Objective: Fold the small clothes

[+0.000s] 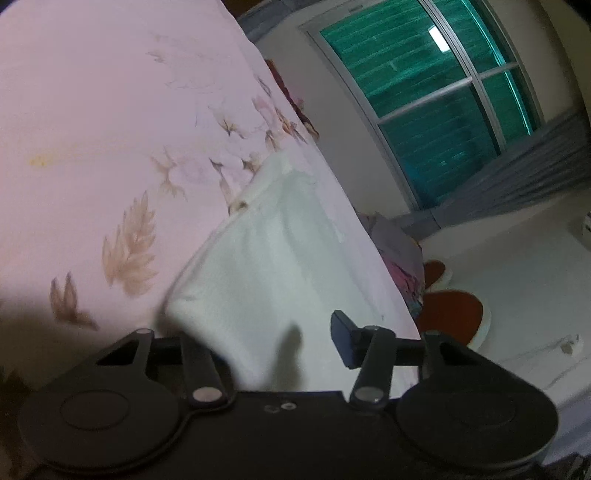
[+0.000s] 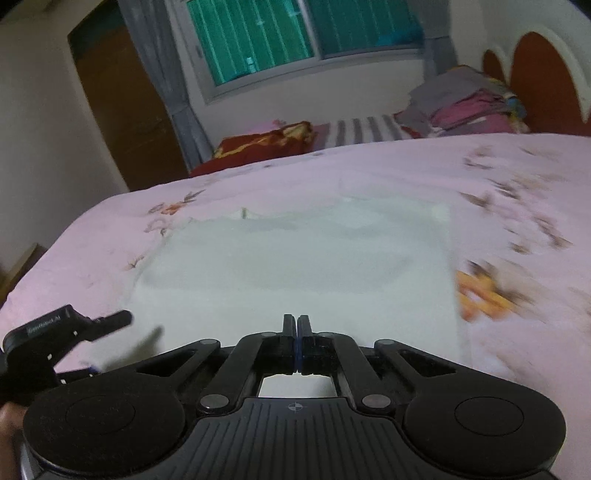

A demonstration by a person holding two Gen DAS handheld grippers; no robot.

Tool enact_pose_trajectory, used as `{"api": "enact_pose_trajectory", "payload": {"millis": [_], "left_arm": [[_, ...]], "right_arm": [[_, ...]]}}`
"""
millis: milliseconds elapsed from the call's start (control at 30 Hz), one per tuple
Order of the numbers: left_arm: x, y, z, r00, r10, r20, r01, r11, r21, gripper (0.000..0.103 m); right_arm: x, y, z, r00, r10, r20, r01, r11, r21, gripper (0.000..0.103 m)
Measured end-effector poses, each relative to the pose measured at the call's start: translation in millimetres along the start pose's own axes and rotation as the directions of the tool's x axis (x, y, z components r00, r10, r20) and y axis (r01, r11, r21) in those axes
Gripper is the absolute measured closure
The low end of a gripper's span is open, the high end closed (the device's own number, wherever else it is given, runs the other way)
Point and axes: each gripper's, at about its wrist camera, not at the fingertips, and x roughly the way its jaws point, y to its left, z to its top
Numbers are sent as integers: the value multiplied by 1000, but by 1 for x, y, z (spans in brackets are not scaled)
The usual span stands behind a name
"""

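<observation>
**White garment flat on the bed, both grippers at the near edge**

Starting at the far left of the right wrist view: left gripper [image 2: 110, 321] poking in low over the near left corner of the white cloth [image 2: 295, 266], blurry. In its own view, left gripper [image 1: 258, 332] spread wide, one finger [image 1: 341, 338] out in the open on the right, the other tucked under a lifted corner of the cloth [image 1: 280, 266]. Cloth sitting between the fingers, not pinched. Can't tell if that hidden finger is actually touching fabric.

Moving to the middle: cloth spread flat on the pink bedsheet [image 2: 480, 177] with the leaf print, roughly rectangular, long axis running left to right across the right wrist view, far edge toward the window [image 2: 303, 33]. Right side edge straight and crisp, left side softer and blurred.

Right gripper [image 2: 297, 332] dead centre at the near edge, fingers pressed fully together. Whether any cloth is caught between them, can't tell, too close and too pale there.

Further right: stack of folded clothes [image 2: 465, 107] at the back of the bed by the red headboard [image 2: 543, 77].
</observation>
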Motion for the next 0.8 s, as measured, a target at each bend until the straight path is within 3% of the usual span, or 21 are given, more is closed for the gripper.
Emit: {"api": "enact_pose_trajectory", "payload": {"millis": [133, 267, 433, 467, 500, 533, 633, 667, 733, 800], "left_arm": [[-4, 5, -2, 999, 3, 44, -1, 999, -36, 69], [7, 9, 5, 999, 31, 17, -31, 1000, -4, 96], [-1, 3, 8, 1000, 10, 17, -10, 1000, 24, 95], [-1, 1, 9, 999, 24, 28, -25, 999, 33, 88], [-2, 1, 10, 998, 43, 53, -45, 998, 37, 74], [-2, 3, 11, 996, 54, 69, -56, 998, 28, 73], [3, 2, 16, 995, 71, 68, -73, 997, 18, 79], [6, -2, 18, 995, 85, 50, -87, 995, 42, 94], [5, -10, 20, 995, 88, 37, -90, 994, 58, 96], [-2, -32, 19, 996, 75, 54, -82, 986, 144, 96]], "right_arm": [[46, 13, 16, 999, 2, -37, -2, 1000, -4, 103], [78, 20, 23, 998, -1, -66, 1, 1000, -4, 103], [97, 19, 18, 995, -25, -101, 24, 1000, -8, 103], [95, 19, 19, 995, -24, -96, 23, 1000, -7, 103], [92, 19, 20, 997, -17, -81, 16, 1000, -5, 103], [90, 18, 20, 997, -4, -73, 4, 1000, 1, 103], [100, 16, 16, 995, -10, -98, 9, 1000, -7, 103], [100, 16, 17, 995, -8, -101, 7, 1000, -15, 103], [100, 16, 19, 994, 0, -109, -2, 1000, -25, 103], [99, 10, 21, 993, 30, -114, -30, 1000, 0, 103]]}}
